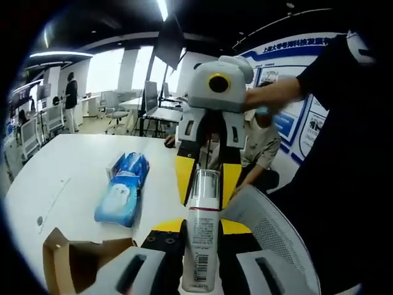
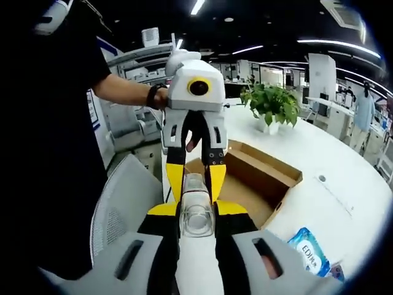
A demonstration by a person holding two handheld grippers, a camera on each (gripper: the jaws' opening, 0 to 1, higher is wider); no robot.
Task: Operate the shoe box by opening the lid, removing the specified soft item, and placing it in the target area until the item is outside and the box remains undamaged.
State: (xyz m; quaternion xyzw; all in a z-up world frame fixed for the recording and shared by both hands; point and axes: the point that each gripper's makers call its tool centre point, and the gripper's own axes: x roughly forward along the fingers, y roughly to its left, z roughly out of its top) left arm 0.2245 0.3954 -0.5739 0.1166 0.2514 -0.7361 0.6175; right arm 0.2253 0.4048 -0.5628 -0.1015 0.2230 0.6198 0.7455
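A white plastic bottle with a clear cap (image 1: 201, 239) is held between the two tools above the white table (image 1: 73, 160). In the left gripper view, the left gripper (image 1: 200, 270) at bottom centre is clamped on the bottle's labelled body, while the right gripper (image 1: 206, 179) clamps its capped end. In the right gripper view, the brown cardboard shoe box (image 2: 258, 178) sits open at centre right, and a blue soft tissue pack (image 2: 310, 258) lies on the table at lower right, outside the box.
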